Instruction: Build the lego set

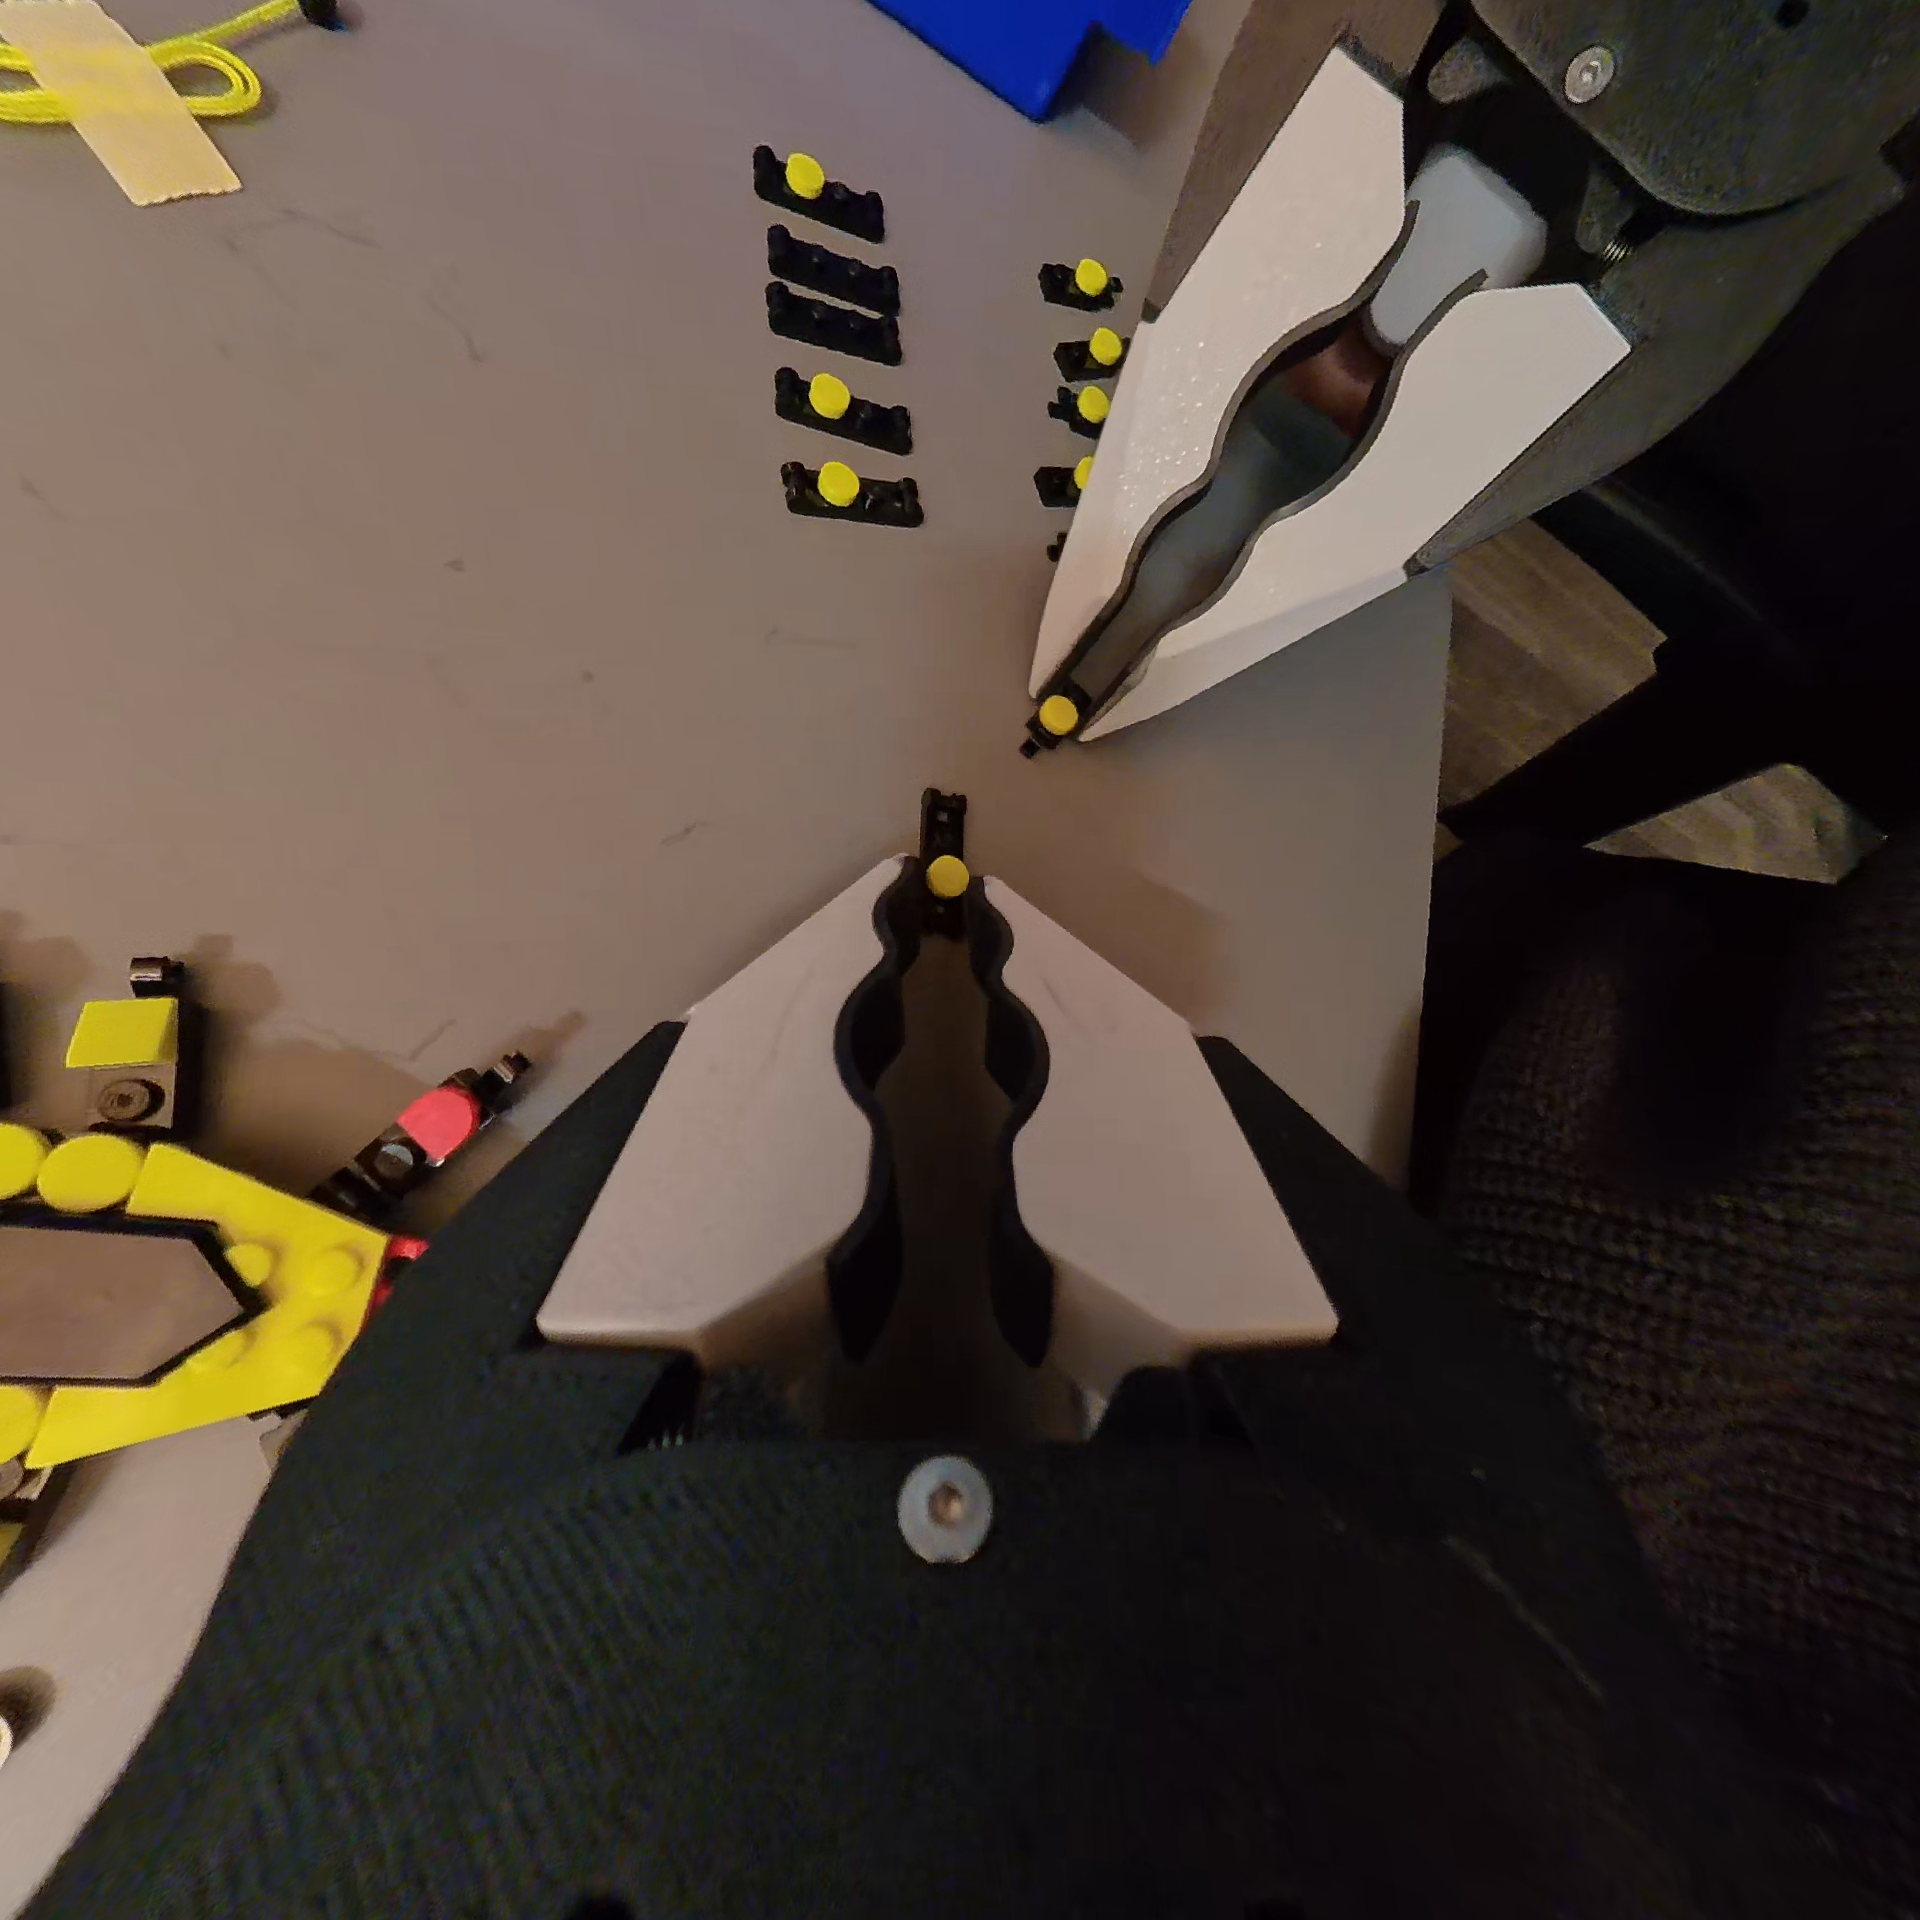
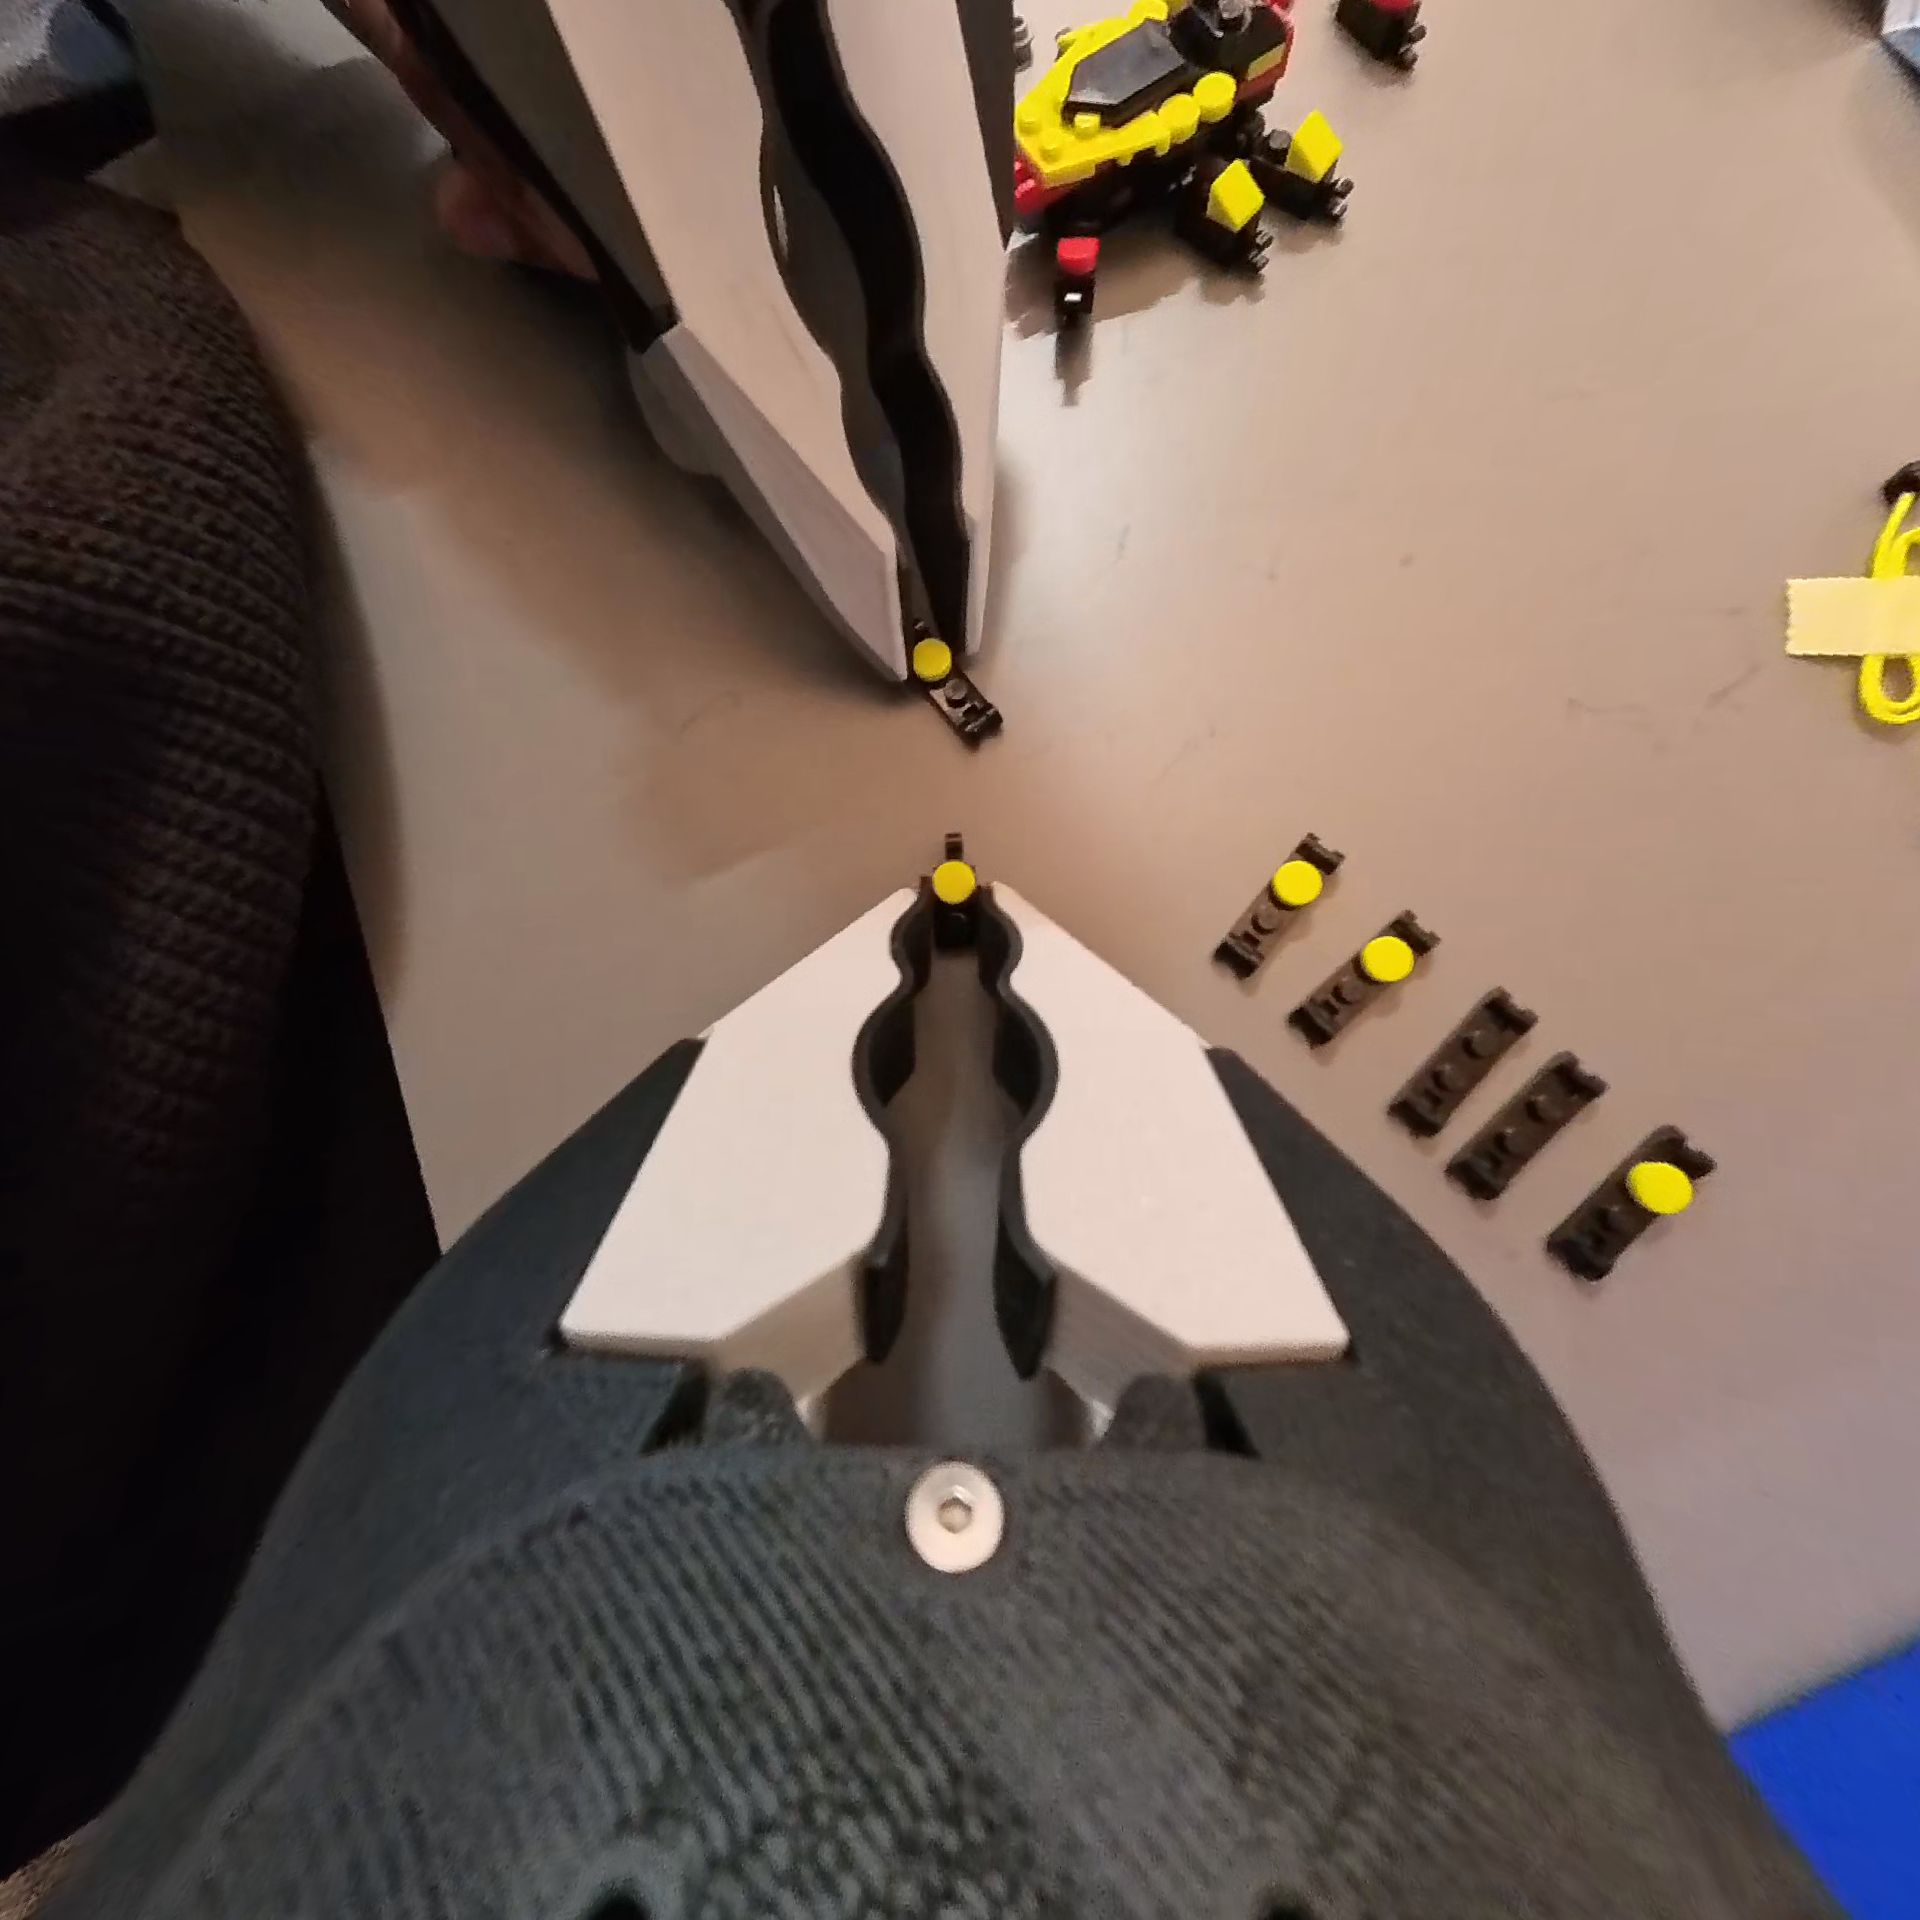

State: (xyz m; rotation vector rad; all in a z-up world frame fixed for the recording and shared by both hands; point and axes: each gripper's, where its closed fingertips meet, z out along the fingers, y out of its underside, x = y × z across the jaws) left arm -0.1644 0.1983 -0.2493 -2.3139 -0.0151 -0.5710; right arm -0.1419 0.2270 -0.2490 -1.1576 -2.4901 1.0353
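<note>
My left gripper (image 1: pixel 943 891) is shut on a small black plate with a yellow round stud (image 1: pixel 943 821), its tip sticking out ahead of the fingers. My right gripper (image 2: pixel 953 896) is shut on a shorter black piece with a yellow stud (image 2: pixel 953 880). The two held pieces point at each other a short gap apart, just above the grey table (image 1: pixel 416 623). The right gripper (image 1: pixel 1065 719) also shows in the left wrist view, and the left gripper (image 2: pixel 935 665) in the right wrist view. A yellow, red and black model (image 1: pixel 208 1299) (image 2: pixel 1143 114) lies beside the left gripper.
A row of black plates (image 1: pixel 836 312) (image 2: pixel 1455 1060), some with yellow studs, lies on the table. A column of shorter studded pieces (image 1: pixel 1086 343) lies partly behind the right gripper. A blue bin (image 1: pixel 1029 42), taped yellow cord (image 1: pixel 135 94) and the table edge (image 1: pixel 1439 727) are nearby. My right fingertips sit around 5 cm from my left ones.
</note>
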